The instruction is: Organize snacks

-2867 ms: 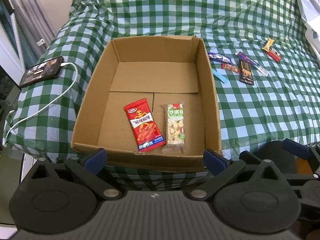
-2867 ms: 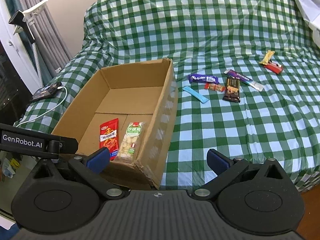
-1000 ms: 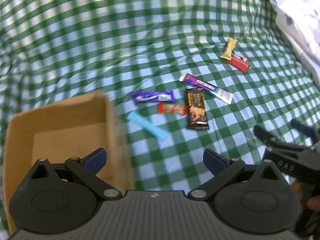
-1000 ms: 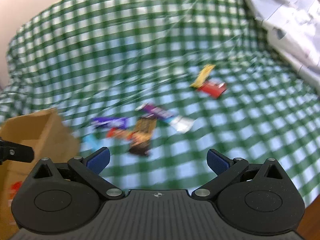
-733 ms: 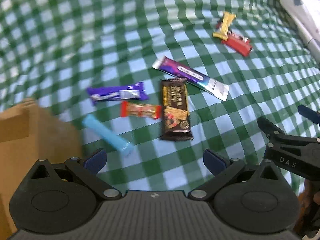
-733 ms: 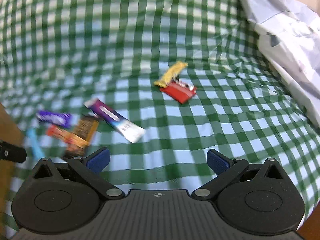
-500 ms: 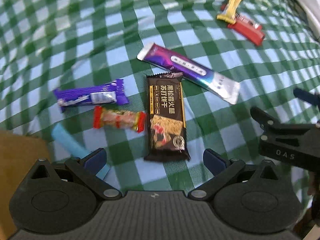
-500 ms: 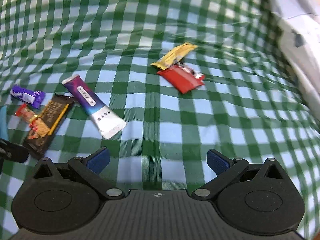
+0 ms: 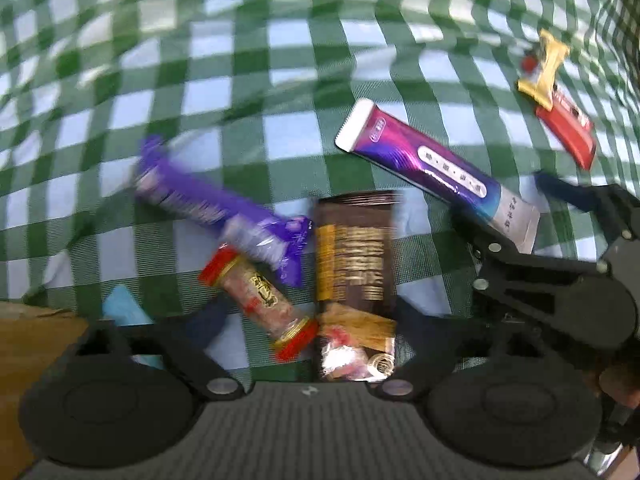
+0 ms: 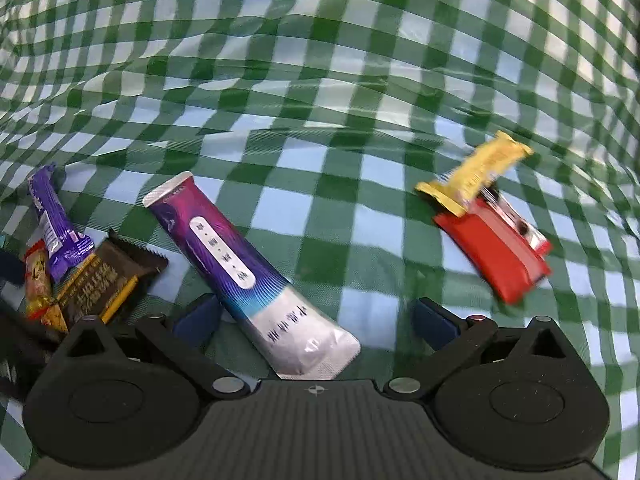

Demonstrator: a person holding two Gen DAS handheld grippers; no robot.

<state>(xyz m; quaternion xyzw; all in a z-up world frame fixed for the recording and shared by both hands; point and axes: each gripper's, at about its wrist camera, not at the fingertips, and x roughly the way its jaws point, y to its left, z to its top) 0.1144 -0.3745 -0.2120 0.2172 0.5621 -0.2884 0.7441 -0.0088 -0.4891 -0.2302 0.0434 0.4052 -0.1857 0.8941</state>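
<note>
Checked bedspread, snacks clustered, open right

Left gripper: matte black ribbed housing, two round discs, silver pivot screws, dark blue fingertip pads. Right gripper: identical build, black linkage arms, silver screws, blue pads, small crosshair mark centred on housing

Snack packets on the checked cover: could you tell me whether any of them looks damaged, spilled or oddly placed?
Nothing looks torn or spilled. The packets lie loose and askew: the yellow bar rests partly on the red packet, and the purple bar overlaps the red-ended sweet beside the brown biscuit pack.
</note>
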